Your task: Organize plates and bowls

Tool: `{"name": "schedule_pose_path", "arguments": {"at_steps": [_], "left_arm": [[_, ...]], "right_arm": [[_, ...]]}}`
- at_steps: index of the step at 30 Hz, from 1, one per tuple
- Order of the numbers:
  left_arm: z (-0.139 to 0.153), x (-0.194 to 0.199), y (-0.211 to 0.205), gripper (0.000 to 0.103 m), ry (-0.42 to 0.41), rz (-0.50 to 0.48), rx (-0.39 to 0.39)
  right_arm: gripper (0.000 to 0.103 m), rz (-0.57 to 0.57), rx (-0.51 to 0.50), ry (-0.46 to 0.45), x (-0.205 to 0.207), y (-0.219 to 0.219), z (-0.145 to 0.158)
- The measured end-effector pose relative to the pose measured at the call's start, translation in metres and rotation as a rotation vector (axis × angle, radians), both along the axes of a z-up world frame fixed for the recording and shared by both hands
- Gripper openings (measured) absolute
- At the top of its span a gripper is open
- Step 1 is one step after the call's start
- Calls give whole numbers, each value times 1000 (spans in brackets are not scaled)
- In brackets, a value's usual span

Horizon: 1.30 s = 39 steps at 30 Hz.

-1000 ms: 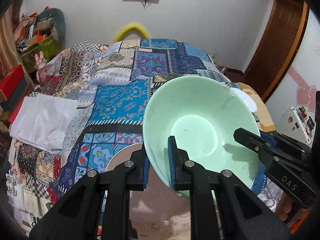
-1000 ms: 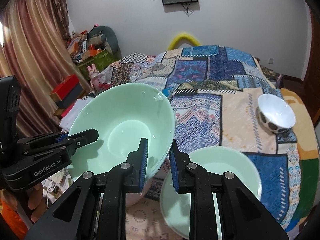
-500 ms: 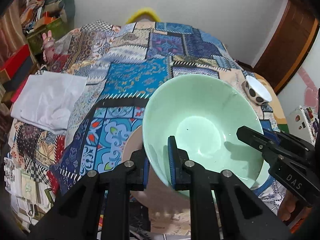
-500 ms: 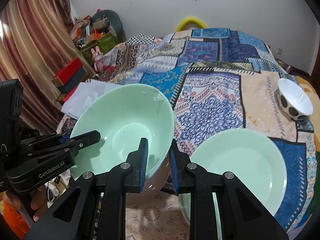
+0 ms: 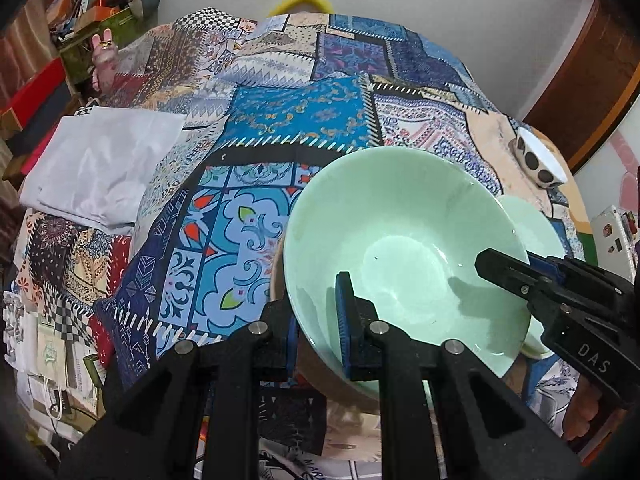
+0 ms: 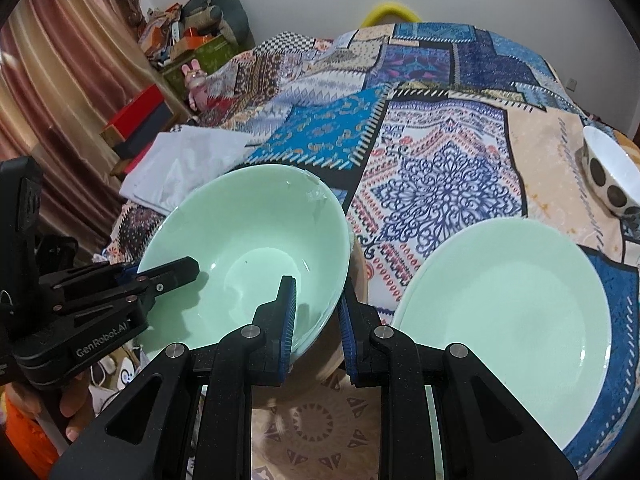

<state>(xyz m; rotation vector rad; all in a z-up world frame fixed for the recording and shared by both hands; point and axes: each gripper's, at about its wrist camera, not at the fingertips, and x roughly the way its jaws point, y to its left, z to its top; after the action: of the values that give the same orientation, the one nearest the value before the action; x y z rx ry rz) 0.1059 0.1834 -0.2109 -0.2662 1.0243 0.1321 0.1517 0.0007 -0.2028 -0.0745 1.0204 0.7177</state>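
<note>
Gleaming pale-green bowl (image 5: 404, 248), glossy and smooth, rim pinched by left gripper (image 5: 318, 332) and right gripper (image 6: 316, 320)

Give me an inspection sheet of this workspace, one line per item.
Surface: patchwork quilt, wrinkled.
Job's things: large green bowl held tilted above the quilt; green plate lying to its right; spotted bowl beyond the plate, apart from it.
Clutter: folded white cloth on the quilt's left side.
Grippers: left gripper and right gripper each clamp opposite sides of the large green bowl's rim.
Cables: nothing seen clearly.
Surroundings: curtain, red box, piled items by the wall.
</note>
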Motion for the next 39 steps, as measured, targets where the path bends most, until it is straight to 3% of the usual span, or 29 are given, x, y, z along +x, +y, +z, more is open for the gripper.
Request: {"name": "schedule_pose_path", "arguments": {"at_steps": [5,17,21,31,33,39], "left_arm": [[-10,-2,5,16,21,-4,-32],[-12,2,0,16,28,-25,-11],[-12,2,-6,16,35,-45,36],[-2,6,-9,17,58,-30,67],[0,7,-9,20,65,-22,72],[30,6,-18,46,1,-8,127]], "right_arm": [[19,6,-16,9,-2,2,-7],[19,24,-1,25,0,-5,-2],[22,-3,-26,-61,-5,-12,7],[22,-7,9,-91,0,-38,24],[22,-15,9,-99,2,-47,26],[28,-50,22,-120,7,-75,34]]}}
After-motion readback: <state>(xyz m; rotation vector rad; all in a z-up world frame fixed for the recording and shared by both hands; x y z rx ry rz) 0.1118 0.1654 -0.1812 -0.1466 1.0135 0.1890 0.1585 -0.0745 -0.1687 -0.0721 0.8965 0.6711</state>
